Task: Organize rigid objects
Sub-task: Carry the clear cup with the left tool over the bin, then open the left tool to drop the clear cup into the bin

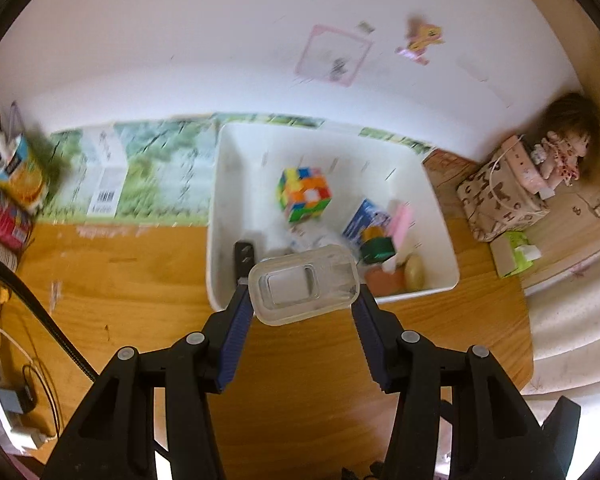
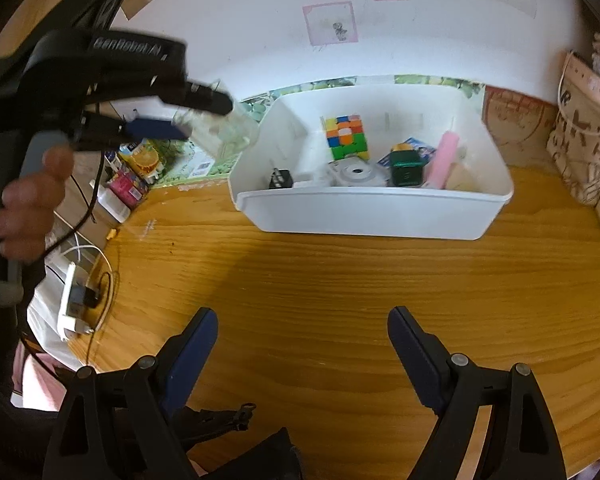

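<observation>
White bin [image 2: 374, 212] holds cube [image 2: 346, 137], camera [image 2: 356, 176]; left gripper [image 1: 303, 290] grips clear box [image 1: 304, 286].

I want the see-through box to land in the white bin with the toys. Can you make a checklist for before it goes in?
1. Left tool pinching the clear box on both sides: ok.
2. Box lifted off the wooden table: ok.
3. Box over the white bin: cannot tell; in the left view it overlaps the near rim, in the right view it hangs left of it.
4. Free room in the bin beside the puzzle cube: ok, the left part is bare.
5. Right tool out of the way: ok, open and empty over the table.
</observation>
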`<state>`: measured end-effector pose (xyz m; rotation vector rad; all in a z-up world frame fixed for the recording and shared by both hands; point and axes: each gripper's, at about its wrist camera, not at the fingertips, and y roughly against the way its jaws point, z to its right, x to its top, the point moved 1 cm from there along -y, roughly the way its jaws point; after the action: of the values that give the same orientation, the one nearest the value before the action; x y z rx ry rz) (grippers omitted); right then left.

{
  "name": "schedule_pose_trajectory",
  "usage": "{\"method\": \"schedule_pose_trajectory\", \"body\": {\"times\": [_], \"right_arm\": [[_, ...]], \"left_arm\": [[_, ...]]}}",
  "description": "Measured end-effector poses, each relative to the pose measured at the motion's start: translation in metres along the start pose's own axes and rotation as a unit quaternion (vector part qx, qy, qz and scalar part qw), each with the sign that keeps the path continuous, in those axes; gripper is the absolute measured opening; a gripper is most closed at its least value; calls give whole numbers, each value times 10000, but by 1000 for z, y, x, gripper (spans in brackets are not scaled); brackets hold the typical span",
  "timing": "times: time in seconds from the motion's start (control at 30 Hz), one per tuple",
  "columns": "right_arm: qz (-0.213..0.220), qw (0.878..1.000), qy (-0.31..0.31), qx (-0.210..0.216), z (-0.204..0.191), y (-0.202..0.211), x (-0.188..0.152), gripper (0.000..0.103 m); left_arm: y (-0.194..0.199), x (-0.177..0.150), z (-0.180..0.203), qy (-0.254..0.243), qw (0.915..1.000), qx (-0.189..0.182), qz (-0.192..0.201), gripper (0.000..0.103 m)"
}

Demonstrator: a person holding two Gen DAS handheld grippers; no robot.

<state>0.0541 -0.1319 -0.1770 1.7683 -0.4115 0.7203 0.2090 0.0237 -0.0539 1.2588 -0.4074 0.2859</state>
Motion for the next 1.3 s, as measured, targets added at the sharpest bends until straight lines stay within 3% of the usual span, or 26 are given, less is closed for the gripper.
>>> {"method": "schedule_pose_trajectory", "body": {"times": [0.47,0.8,1.07,1.3], "right_arm": [[-205,9989,309,-298,53,15,13,87],[-463,9957,782,-192,74,0,29,87],[-543,9919,1142,-74,79,-6,31,87],[-496,9916,1198,44,87,5,23,87]], "left_arm": [[-45,7,31,-227,9944,455,928,55],[-61,0,40,-170,9894,915,1116,55],[-48,-14,49,-10,9859,1145,1219,80],[-24,-53,57,218,9840,1306,1195,80]]}}
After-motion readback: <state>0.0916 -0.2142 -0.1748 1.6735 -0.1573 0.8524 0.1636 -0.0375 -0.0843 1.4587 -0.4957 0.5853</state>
